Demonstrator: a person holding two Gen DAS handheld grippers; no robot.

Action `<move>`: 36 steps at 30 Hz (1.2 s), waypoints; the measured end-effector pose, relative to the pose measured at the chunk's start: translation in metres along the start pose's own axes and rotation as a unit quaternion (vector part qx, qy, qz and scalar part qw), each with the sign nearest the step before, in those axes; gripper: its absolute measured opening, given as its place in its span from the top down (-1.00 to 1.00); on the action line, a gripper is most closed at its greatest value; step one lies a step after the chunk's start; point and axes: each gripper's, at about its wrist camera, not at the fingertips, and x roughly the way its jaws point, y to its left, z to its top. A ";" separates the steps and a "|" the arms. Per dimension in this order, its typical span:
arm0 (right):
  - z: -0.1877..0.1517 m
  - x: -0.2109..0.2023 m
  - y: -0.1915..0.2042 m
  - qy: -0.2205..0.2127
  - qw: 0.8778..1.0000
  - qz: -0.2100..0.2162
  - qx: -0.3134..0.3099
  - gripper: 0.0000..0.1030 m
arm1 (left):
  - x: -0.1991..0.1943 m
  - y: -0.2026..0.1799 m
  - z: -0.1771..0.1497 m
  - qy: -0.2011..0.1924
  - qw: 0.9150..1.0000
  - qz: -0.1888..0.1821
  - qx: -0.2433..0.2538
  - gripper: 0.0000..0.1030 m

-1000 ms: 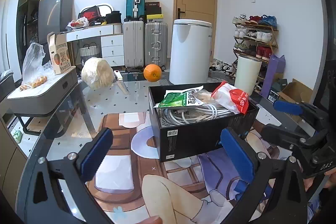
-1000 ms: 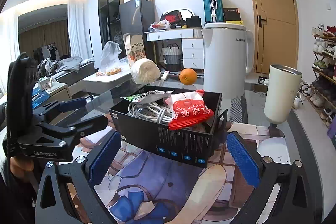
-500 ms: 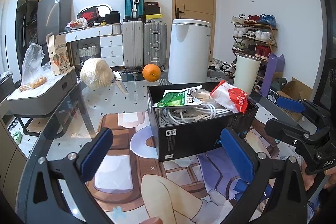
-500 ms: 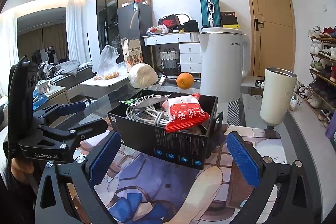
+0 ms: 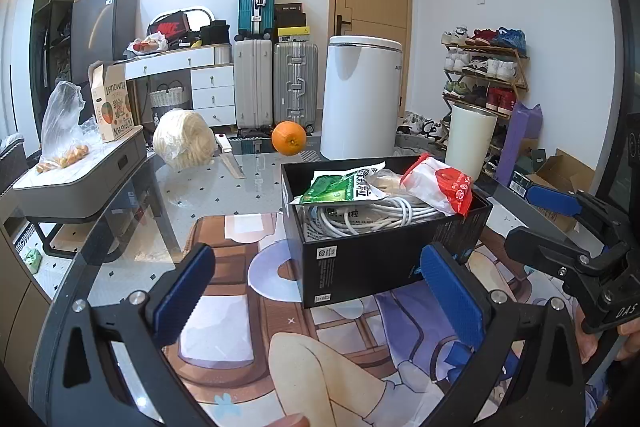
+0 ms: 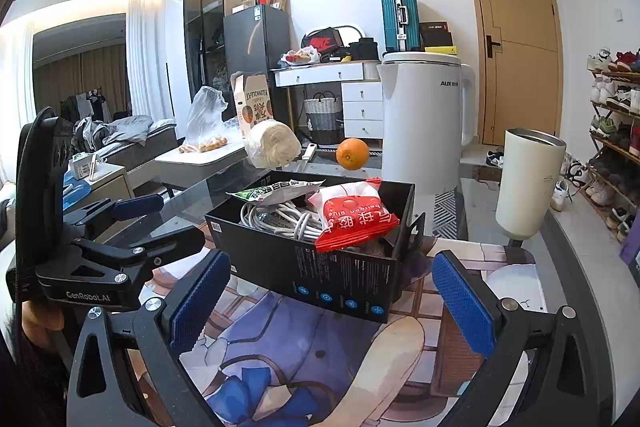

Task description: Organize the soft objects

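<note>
A black box (image 5: 376, 259) (image 6: 320, 267) stands on the printed mat. In it lie a red and white snack packet (image 5: 440, 187) (image 6: 352, 215), a green packet (image 5: 340, 185) (image 6: 276, 187) and a coil of white cable (image 5: 360, 215) (image 6: 280, 219). My left gripper (image 5: 320, 291) is open and empty, just short of the box's near side. My right gripper (image 6: 332, 299) is open and empty in front of the box. Each gripper shows in the other's view, the right one (image 5: 560, 227) and the left one (image 6: 132, 227).
On the glass table behind the box are an orange (image 5: 289, 138), a wrapped pale cabbage (image 5: 184, 139), a knife (image 5: 230, 161), a white kettle (image 6: 424, 123) and a cream tumbler (image 6: 528, 183). A grey side table (image 5: 80, 179) stands left, a shoe rack (image 5: 488, 75) right.
Both grippers have drawn back and risen slightly, so the box sits a little lower and farther in both views. Nothing was taken hold of.
</note>
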 end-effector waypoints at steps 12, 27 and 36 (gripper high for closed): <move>0.000 0.000 0.000 0.000 1.000 0.000 0.000 -0.99 | -0.001 -0.002 0.001 -0.001 1.000 0.000 0.000 -1.00; 0.000 0.000 0.000 0.000 1.000 0.001 0.000 -0.99 | -0.001 -0.003 0.001 -0.001 1.000 -0.001 0.000 -1.00; 0.000 0.000 0.000 0.000 1.000 0.000 0.000 -0.99 | -0.001 -0.002 0.001 -0.002 1.000 -0.001 0.000 -1.00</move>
